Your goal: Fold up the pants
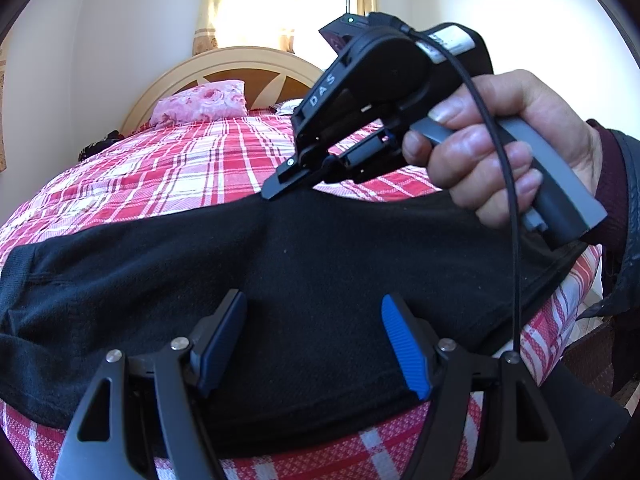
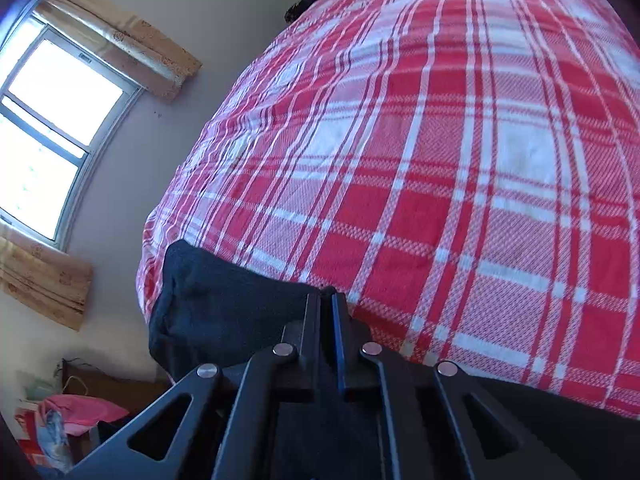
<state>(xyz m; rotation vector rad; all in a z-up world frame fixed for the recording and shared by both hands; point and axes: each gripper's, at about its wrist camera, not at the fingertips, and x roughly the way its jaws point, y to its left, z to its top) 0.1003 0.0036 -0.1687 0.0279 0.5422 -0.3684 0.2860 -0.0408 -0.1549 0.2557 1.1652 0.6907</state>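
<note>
The left gripper [image 1: 316,344] gapes wide over the black pants [image 1: 280,272] spread across mid-frame on the bed [image 1: 168,168]. The right gripper [image 2: 326,312], bottom centre, is clamped on the pants' far edge.

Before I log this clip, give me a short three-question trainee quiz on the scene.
1. True or false: the left gripper is shut on the black pants.
2. What is the right gripper pinching? A) the pink pillow B) the far edge of the pants C) the curtain
3. Fill in: the pants lie on a bed whose sheet is red and white ____.

Key: 1 false, it hangs open above them; 2 B; 3 plaid.
</note>
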